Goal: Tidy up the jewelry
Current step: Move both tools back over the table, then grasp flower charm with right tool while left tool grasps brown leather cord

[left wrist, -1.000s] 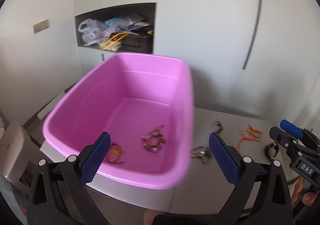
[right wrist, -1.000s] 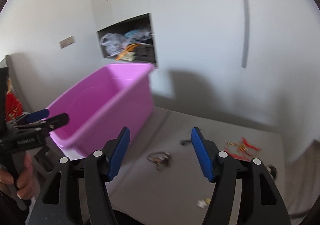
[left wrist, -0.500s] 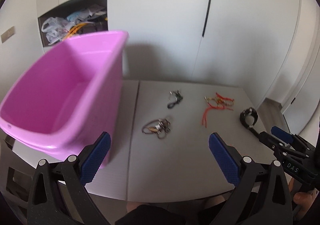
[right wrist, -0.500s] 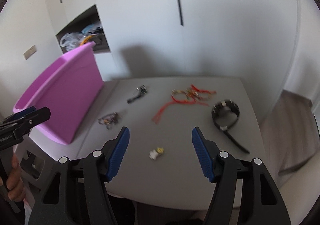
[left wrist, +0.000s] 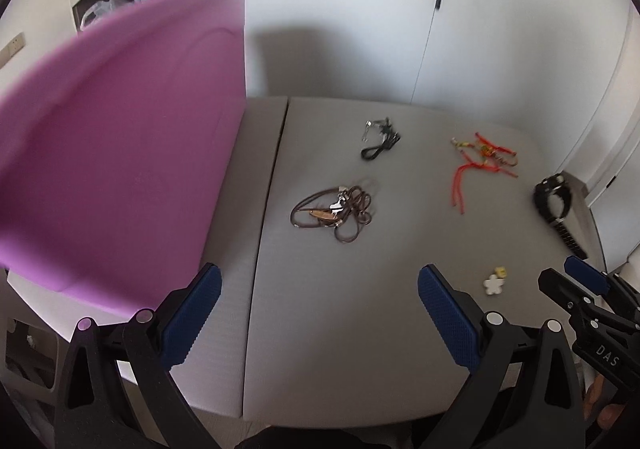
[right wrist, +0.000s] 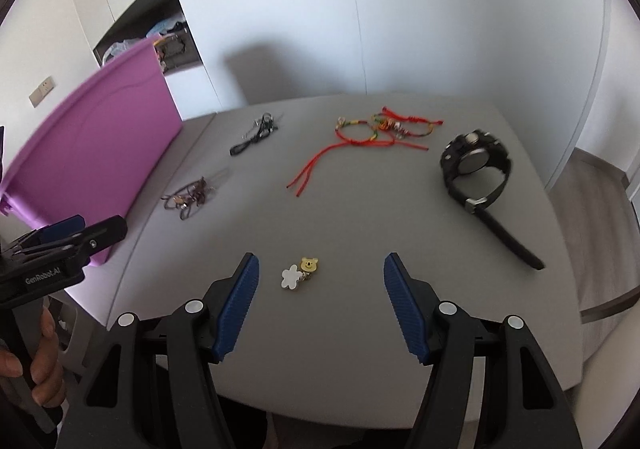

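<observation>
A pink plastic tub [left wrist: 120, 153] stands at the left of the grey table [left wrist: 320, 329]; it also shows in the right wrist view [right wrist: 92, 161]. On the table lie a brown cord necklace [left wrist: 334, 211], a black cord necklace [left wrist: 380, 141], red string bracelets [right wrist: 376, 133], a black wristwatch [right wrist: 476, 169] and a small white flower and yellow bear charm [right wrist: 298, 273]. My left gripper [left wrist: 316, 313] is open and empty, near the table's front edge, right of the tub. My right gripper [right wrist: 320, 301] is open and empty, just short of the charm.
White cupboard doors stand behind the table, with an open shelf of bags [right wrist: 160, 37] at the back left. The table's right edge drops to a wooden floor [right wrist: 592, 185].
Both grippers have swung to the right, away from the tub, and now look over the jewelry on the table. Both stay open and empty.
</observation>
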The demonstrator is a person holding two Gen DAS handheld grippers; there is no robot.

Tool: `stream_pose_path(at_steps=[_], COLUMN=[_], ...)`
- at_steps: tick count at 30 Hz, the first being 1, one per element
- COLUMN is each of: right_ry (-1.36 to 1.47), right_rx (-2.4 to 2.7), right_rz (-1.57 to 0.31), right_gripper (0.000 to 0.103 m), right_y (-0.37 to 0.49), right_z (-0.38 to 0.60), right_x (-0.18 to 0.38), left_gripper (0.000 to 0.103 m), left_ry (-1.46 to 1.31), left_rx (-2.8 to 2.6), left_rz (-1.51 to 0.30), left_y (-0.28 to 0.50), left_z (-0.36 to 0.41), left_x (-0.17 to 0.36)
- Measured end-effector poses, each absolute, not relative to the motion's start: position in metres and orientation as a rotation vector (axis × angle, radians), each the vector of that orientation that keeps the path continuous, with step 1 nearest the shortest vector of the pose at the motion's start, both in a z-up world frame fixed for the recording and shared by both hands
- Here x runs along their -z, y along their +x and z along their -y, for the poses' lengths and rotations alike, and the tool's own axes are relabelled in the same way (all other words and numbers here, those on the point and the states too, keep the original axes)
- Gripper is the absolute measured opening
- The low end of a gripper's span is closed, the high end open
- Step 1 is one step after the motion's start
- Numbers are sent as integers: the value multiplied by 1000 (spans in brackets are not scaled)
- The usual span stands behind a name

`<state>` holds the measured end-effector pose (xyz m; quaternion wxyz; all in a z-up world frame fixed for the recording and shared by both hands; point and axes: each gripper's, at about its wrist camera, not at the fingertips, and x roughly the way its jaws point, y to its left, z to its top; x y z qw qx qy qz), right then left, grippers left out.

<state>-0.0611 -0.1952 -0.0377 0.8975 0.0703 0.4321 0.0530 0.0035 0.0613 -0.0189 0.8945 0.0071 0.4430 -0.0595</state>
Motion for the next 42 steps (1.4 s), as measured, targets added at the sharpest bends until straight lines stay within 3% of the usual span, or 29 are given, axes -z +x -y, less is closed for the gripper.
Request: stream_pose_path(at_steps=[16, 29, 39, 42], right_ry=[89, 2, -15, -13], right_rx=[-100, -41, -46, -49], right_rz=[-995, -945, -897, -888], right_gripper=[62, 61, 22, 22], right_y=[-36, -39, -42, -43], right_z=[177, 163, 157, 157], right_x=[77, 84, 84, 84], left_gripper=[97, 97, 97, 97], left_ry=[70, 91, 95, 95], left_rx=[101, 100, 99, 94], left_rz=[-951, -953, -944, -947], left_y=[49, 67, 73, 78], left_z=[-48, -41, -42, -42], left_x=[53, 69, 76, 78])
